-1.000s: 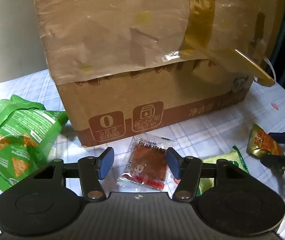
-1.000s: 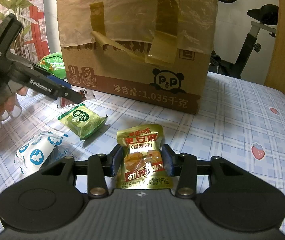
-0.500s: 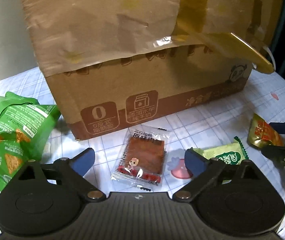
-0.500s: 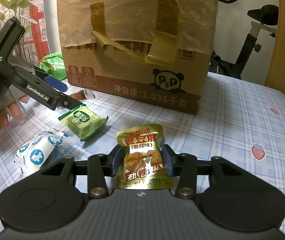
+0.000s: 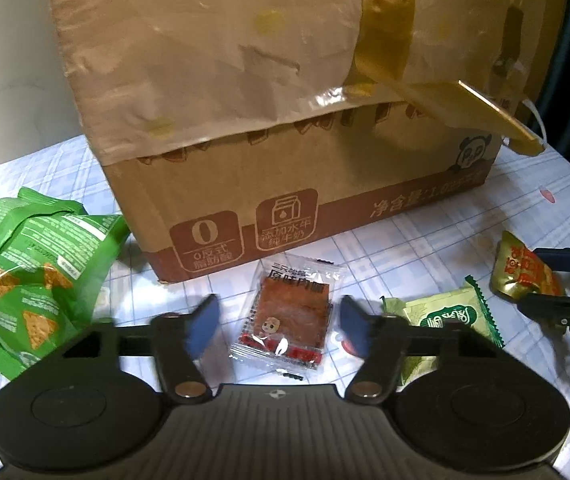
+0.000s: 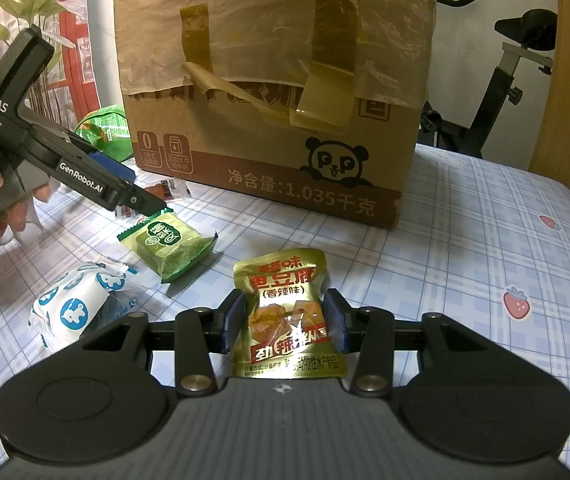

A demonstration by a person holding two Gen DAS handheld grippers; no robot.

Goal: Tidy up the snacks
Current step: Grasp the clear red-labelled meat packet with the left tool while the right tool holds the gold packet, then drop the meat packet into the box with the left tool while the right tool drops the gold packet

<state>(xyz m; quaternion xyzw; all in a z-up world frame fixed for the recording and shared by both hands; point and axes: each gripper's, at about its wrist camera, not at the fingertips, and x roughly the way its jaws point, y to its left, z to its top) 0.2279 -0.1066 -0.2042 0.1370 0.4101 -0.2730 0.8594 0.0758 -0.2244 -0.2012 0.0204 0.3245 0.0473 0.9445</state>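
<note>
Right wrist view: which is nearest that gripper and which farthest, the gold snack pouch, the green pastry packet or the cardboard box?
1. Gold snack pouch: between the right gripper pads.
2. Green pastry packet: ahead, to the left.
3. Cardboard box: farthest, at the back.

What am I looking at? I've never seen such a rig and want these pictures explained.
No robot: a person holds a two-fingered claw in each hand, each with a camera looking along its fingers. One picture is from the left claw, one from the right claw. On the tablecloth are a cardboard box, a green chip bag, a green cake packet and a white packet. The right claw grips a gold packet. The left claw's jaws have just been closing around a clear jerky packet, not yet touching it.
</note>
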